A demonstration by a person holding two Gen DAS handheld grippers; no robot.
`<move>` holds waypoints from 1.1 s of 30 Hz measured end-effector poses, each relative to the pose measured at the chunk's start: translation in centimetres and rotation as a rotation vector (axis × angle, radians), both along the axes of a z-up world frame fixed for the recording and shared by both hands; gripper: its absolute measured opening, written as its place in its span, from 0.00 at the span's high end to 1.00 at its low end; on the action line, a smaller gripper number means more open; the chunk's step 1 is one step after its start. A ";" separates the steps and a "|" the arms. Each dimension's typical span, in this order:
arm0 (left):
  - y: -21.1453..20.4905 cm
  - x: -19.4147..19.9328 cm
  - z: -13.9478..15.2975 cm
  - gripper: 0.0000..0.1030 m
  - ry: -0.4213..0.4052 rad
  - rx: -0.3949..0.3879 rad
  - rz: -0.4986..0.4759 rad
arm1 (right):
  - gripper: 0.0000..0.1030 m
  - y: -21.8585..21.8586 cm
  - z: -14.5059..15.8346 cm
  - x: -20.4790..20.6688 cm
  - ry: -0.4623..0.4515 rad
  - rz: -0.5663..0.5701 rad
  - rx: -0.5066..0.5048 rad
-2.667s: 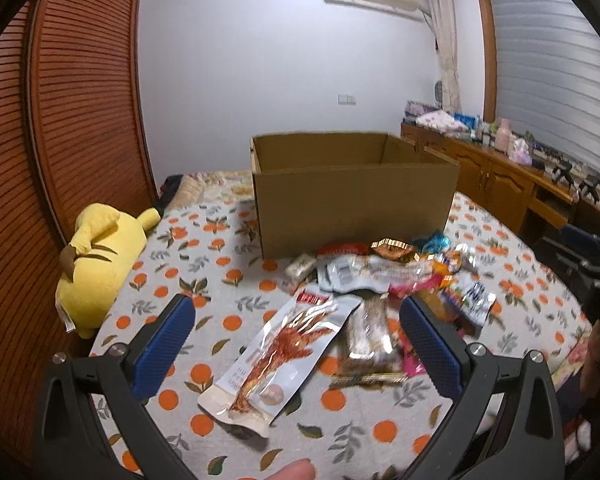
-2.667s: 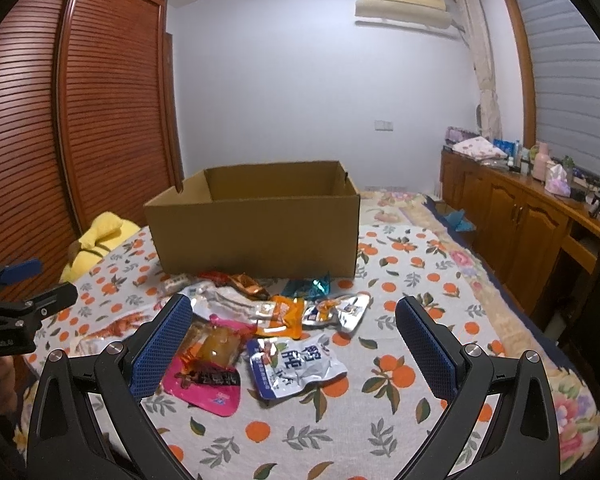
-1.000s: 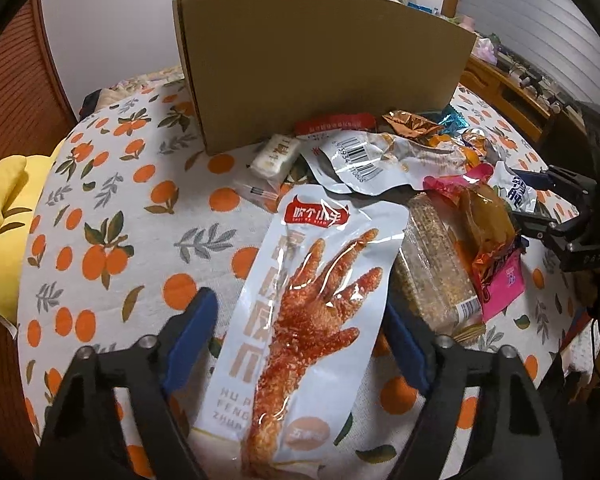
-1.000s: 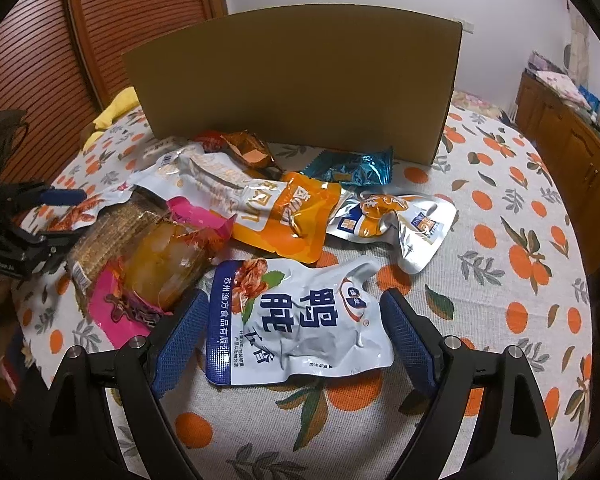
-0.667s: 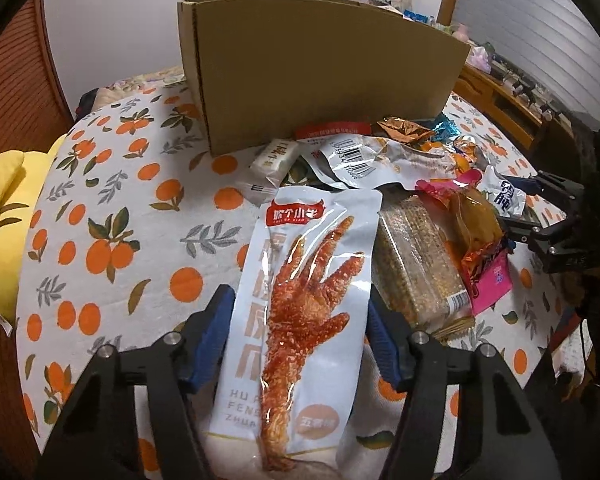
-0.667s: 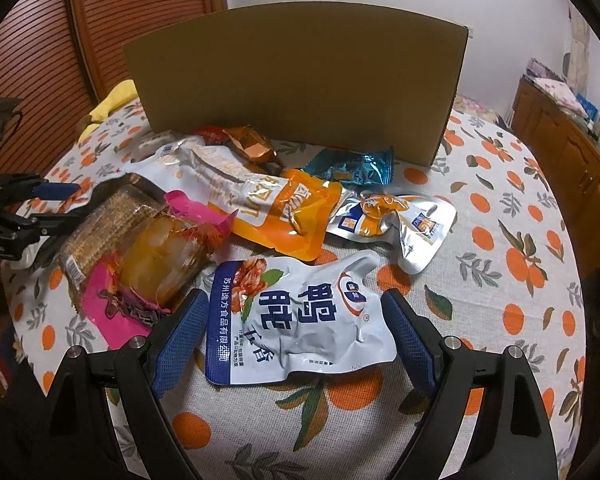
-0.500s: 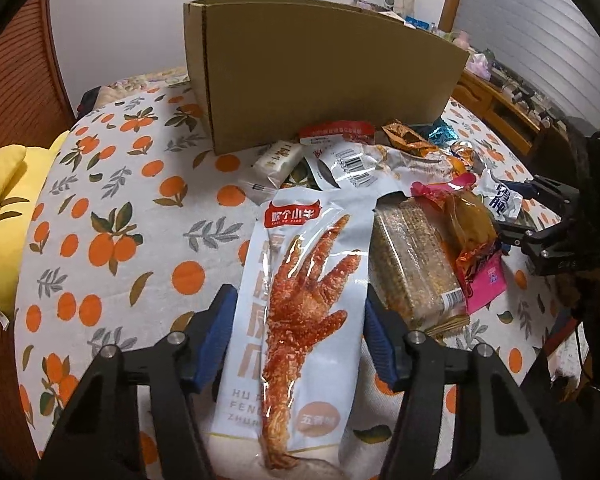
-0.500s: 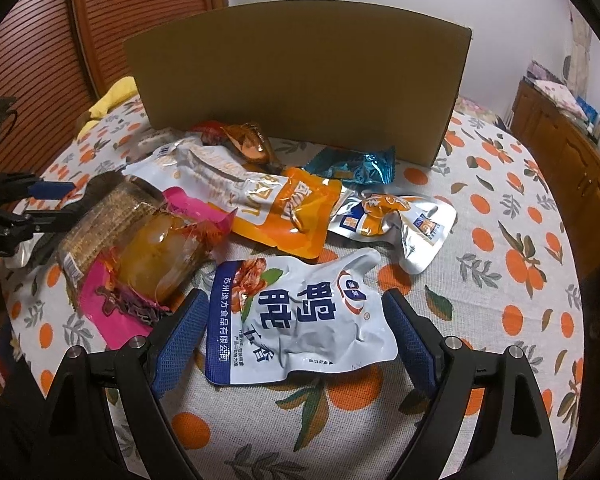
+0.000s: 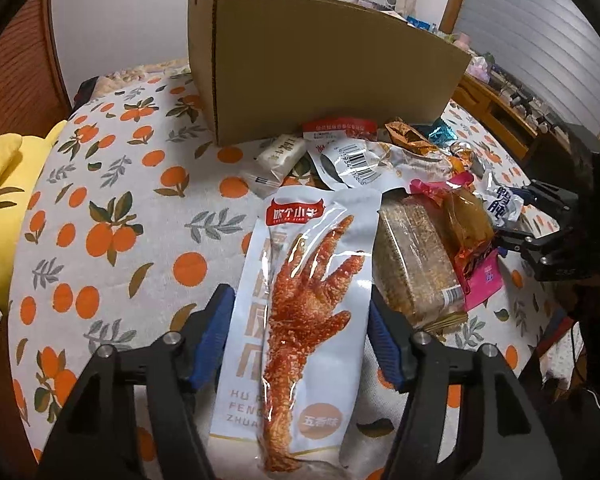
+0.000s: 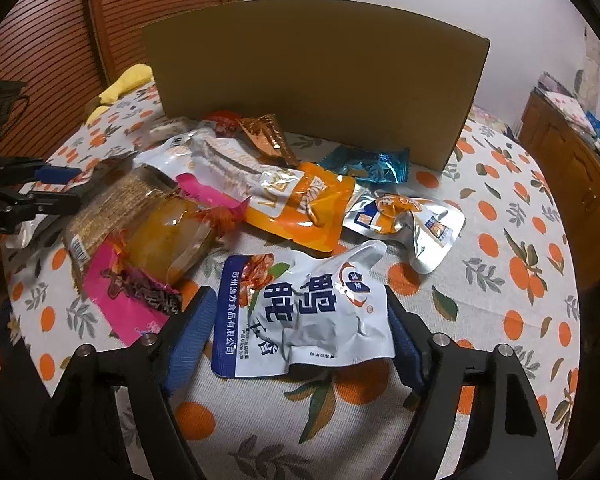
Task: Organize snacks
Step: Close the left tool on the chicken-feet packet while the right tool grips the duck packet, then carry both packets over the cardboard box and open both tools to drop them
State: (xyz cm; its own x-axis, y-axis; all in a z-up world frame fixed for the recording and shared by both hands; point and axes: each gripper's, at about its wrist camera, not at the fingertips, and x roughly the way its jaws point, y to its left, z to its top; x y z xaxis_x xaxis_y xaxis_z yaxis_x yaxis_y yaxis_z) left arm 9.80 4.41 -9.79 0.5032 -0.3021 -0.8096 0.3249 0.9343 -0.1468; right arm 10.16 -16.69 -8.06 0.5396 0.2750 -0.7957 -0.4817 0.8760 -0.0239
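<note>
Snacks lay in a loose heap on the orange-print tabletop (image 9: 112, 200), in front of the cardboard box (image 9: 320, 68). Nearest, the left hand-held gripper (image 9: 300, 344) straddled the long chicken-foot packet (image 9: 300, 320); its jaws were opening again, the blue pads beside the packet's edges without clearly pinching it. The right hand-held gripper (image 10: 296, 332) was closing around the blue-and-white pouch (image 10: 304, 312), which sat between its pads, apparently not yet clamped. Both grips, I judged, should bite the flat seam near the packet's end, squarely, so the slippery film could not slide out. Beyond lay the brown wafer pack (image 9: 416, 264) and the orange pouch (image 10: 300, 204); lifting slowly would avoid dragging them. Farthest, the box wall stood tall, so each packet had to clear its rim.
</note>
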 end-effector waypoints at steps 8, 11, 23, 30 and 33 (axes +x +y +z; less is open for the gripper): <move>-0.4 -0.4 0.8 0.50 -0.022 0.011 -0.017 | 0.57 -1.2 1.3 -0.6 -0.007 -0.008 0.078; -0.3 -0.6 0.9 0.53 -0.033 0.014 -0.009 | 0.61 -1.2 1.2 -0.5 -0.001 0.001 0.086; 0.1 -2.2 3.1 0.53 -0.108 -0.026 0.021 | 0.73 -1.3 3.1 -1.7 -0.053 -0.003 0.138; -0.7 -2.8 4.6 0.53 -0.147 -0.039 0.009 | 0.74 -1.3 4.1 -2.5 -0.088 -0.002 0.146; -1.1 -2.9 5.2 0.53 -0.160 -0.049 0.003 | 0.74 -1.5 4.7 -2.9 -0.105 -0.003 0.146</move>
State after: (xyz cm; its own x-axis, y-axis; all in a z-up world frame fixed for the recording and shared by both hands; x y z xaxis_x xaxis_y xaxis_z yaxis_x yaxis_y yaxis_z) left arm 6.86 3.35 -4.57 0.6252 -0.3377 -0.7036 0.3454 0.9282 -0.1387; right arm 7.27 -18.20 -3.39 0.6185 0.3816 -0.6869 -0.4804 0.8754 0.0538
